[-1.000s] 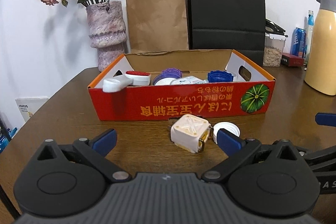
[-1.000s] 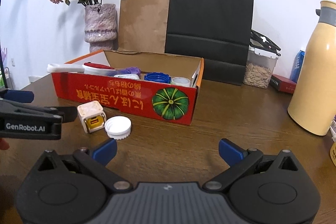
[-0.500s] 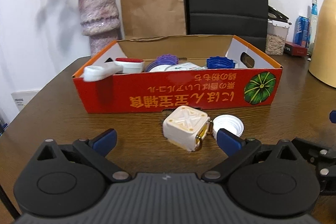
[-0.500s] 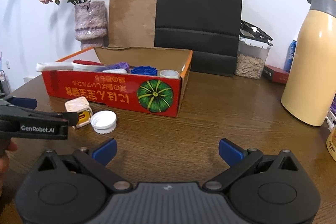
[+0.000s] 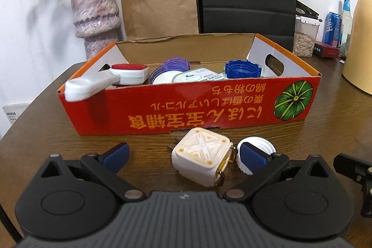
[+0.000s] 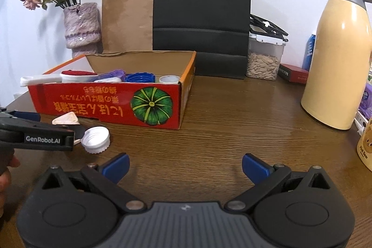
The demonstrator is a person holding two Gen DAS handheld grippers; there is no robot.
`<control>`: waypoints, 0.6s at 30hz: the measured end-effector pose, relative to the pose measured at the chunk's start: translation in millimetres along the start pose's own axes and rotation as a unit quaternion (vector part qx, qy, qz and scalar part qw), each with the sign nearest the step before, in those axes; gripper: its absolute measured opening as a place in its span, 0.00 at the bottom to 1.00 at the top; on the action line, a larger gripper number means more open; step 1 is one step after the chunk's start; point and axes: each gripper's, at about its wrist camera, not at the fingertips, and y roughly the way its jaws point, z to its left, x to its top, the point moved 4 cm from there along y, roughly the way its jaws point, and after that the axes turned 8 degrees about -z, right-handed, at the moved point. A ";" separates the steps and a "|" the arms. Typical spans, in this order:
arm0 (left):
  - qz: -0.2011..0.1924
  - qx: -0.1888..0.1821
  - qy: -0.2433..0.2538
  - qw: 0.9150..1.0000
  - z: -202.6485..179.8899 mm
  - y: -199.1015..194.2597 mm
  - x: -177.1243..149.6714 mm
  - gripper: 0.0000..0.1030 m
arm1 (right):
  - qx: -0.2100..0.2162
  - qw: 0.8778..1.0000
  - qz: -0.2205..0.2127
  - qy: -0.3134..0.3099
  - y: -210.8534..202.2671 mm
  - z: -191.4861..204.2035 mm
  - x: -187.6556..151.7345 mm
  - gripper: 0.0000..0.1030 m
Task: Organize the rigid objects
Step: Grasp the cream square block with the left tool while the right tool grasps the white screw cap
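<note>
Your left hand-held gripper (image 5: 183,155) is spread wide, holding nothing, its fingers flanking a cream cube (image 5: 201,156) on the counter (image 5: 46,131). Centre on its flat sides before squeezing; the white cap (image 5: 255,148) sits just beside the right finger. The cube lies near the red box (image 5: 186,108). Your right hand-held gripper (image 6: 184,165) hangs open and empty.

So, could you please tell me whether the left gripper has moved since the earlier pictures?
Yes. The left gripper has advanced toward the red cardboard box, and the cream cube-shaped block now sits between its open fingers.
</note>
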 end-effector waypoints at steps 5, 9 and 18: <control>0.004 -0.030 -0.009 1.000 -0.6 4.9 2.0 0.78 | -0.004 1.000 0.004 0.002 3.2 0.8 -1.5 1.00; 0.005 -0.044 -0.001 0.999 -4.0 3.2 1.9 0.67 | -0.005 1.000 0.004 0.010 4.1 -0.4 -1.6 1.00; -0.001 -0.027 -0.009 1.000 5.3 -6.8 3.4 0.65 | -0.019 0.999 -0.005 0.027 4.0 -2.1 -0.1 1.00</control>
